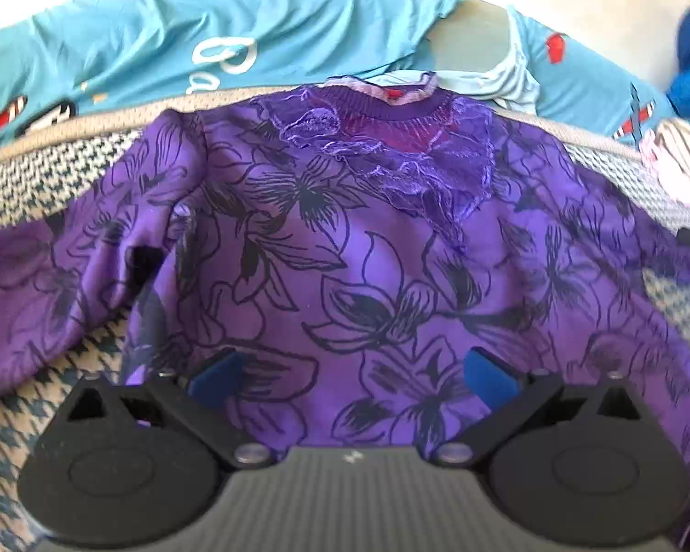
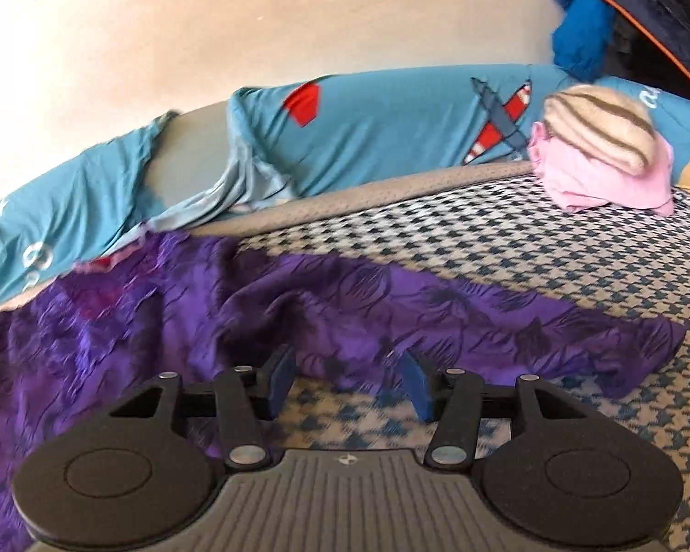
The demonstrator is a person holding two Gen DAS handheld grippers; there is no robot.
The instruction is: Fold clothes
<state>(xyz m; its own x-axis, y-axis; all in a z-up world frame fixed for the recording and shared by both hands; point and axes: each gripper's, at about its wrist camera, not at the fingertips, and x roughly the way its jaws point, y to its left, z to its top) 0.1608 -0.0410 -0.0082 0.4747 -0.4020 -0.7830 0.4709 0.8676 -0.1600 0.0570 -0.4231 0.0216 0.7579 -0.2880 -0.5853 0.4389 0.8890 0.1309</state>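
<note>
A purple top with black flower print [image 1: 345, 239] lies spread on the houndstooth bed cover [image 1: 27, 184], neckline at the far side with a lace patch [image 1: 391, 156]. My left gripper [image 1: 352, 375] is open, its blue pads just above the lower middle of the top. In the right wrist view the same top [image 2: 184, 303] lies to the left, with one sleeve [image 2: 529, 322] stretched out to the right. My right gripper [image 2: 347, 379] is open, low over the cover at the sleeve's near edge, holding nothing.
A turquoise sheet with plane prints [image 2: 391, 133] is bunched along the far side against a white wall [image 2: 253, 23]. A folded pink and striped pile [image 2: 602, 156] sits at the far right of the houndstooth cover [image 2: 575, 253]. Blue clothing [image 2: 579, 41] hangs at the upper right.
</note>
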